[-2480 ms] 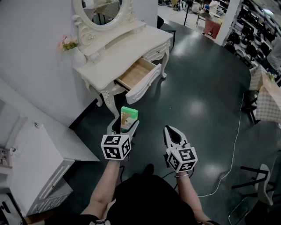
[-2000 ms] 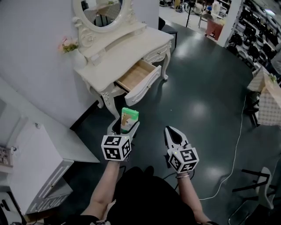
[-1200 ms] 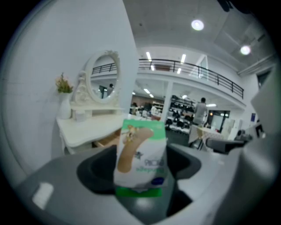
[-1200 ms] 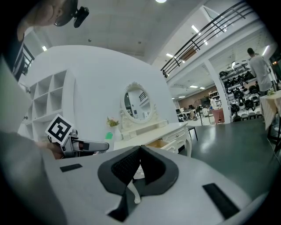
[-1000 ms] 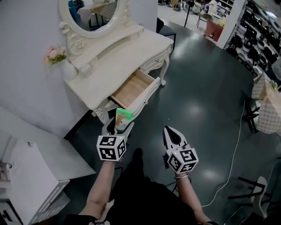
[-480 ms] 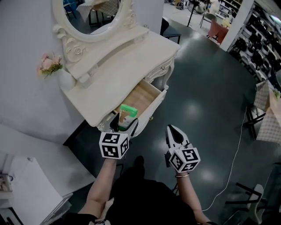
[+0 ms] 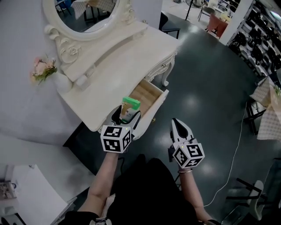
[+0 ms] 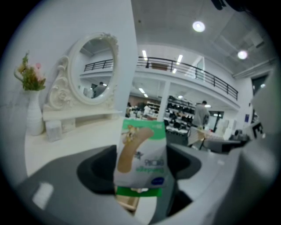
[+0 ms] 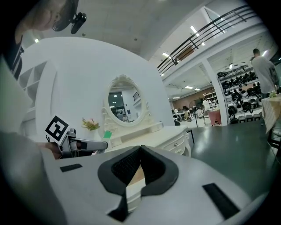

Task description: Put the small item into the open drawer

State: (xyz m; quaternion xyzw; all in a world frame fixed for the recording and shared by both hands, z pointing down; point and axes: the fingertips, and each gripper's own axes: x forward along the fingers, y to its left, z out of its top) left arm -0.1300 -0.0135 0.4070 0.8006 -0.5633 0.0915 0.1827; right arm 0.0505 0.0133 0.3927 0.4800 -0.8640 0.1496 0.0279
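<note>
Head view: left gripper [image 7: 124, 118] is clamped on the small green-white packet [image 7: 130, 106], which sticks up past its jaw tips. The open drawer [image 7: 147, 92] is just beyond. Right gripper [image 7: 179, 127] is off to the packet's right. Left gripper view: packet upright, pinched between the jaws. Right gripper view: jaws together, nothing between.

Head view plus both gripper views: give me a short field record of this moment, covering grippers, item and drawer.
left gripper: jaws shut on green-and-white packet, held upright
right gripper: jaws together, nothing between them
drawer: pulled open, wooden inside showing
packet position: over the drawer's near end in the head view, not yet inside
dressing table: white, with oval mirror
</note>
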